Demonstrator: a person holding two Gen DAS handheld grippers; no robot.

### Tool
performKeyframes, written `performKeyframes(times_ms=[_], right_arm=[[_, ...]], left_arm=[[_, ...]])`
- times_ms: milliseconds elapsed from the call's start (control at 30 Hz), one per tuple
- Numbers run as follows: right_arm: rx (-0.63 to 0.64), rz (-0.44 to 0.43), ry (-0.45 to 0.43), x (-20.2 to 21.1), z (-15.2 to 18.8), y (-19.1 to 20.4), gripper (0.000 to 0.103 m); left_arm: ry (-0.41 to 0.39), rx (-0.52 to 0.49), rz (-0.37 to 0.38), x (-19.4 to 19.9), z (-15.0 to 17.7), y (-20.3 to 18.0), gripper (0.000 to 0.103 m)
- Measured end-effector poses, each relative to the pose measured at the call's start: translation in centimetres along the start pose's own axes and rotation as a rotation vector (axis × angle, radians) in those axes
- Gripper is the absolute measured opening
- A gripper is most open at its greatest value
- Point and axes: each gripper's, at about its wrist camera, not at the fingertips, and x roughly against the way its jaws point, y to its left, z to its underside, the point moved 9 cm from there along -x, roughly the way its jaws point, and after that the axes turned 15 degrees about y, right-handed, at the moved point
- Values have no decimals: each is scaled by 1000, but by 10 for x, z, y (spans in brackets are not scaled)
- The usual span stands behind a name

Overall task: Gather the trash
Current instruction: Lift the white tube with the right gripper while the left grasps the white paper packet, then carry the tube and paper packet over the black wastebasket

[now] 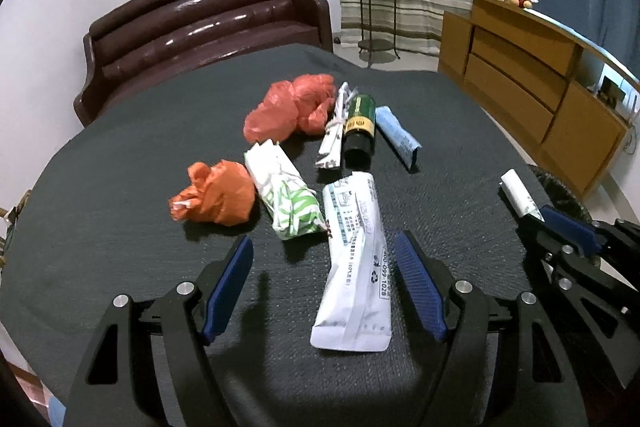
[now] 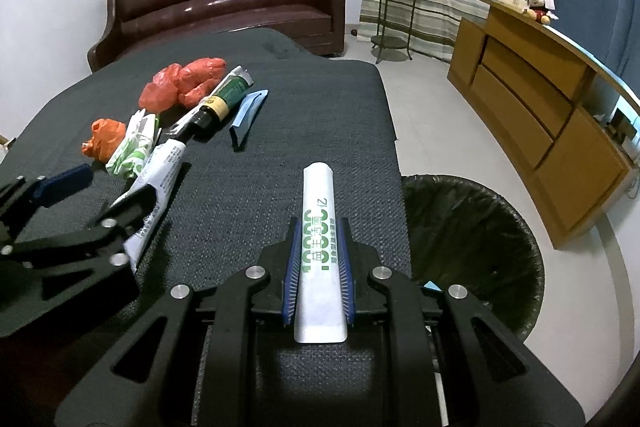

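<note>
the right gripper pinches a light, crushable white sachet mid-length (bin lower right), while the left gripper gapes, empty, around a limp white pouch.

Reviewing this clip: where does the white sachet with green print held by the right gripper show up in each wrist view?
Left wrist view: the white sachet is at the right edge, sticking up from the right gripper.
Right wrist view: bottom centre, clamped between the blue pads, pointing away from the camera.
Shared landmark: the dark green tube beside the big orange bag.
</note>
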Motion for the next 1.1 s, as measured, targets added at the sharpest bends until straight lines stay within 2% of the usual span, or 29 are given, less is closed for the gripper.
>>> performKeyframes(times_ms=[67,167,200,233,300,333,1100], right_arm=[[1,-3,0,0,0,0,18],[-1,-10,0,0,-1,-1,18],[-1,-11,0,0,-1,-1,18],[-1,-11,0,-1,-1,-2,18],[0,-10,0,0,-1,-2,18],[0,-10,0,-1,-1,-2,18],[3,-2,-27,9,-2,-2,17]], left_arm=[[5,0,7,-2,0,0,70],[12,-11,16,-3,1,-2,58],[16,-15,19,-3,2,-3,52],[19,-21,26,-4,3,-5,42],[20,-26,38,-4,3,-8,40],[19,-28,41,-4,3,-9,29],[-19,-27,58,16,9,-12,28]])
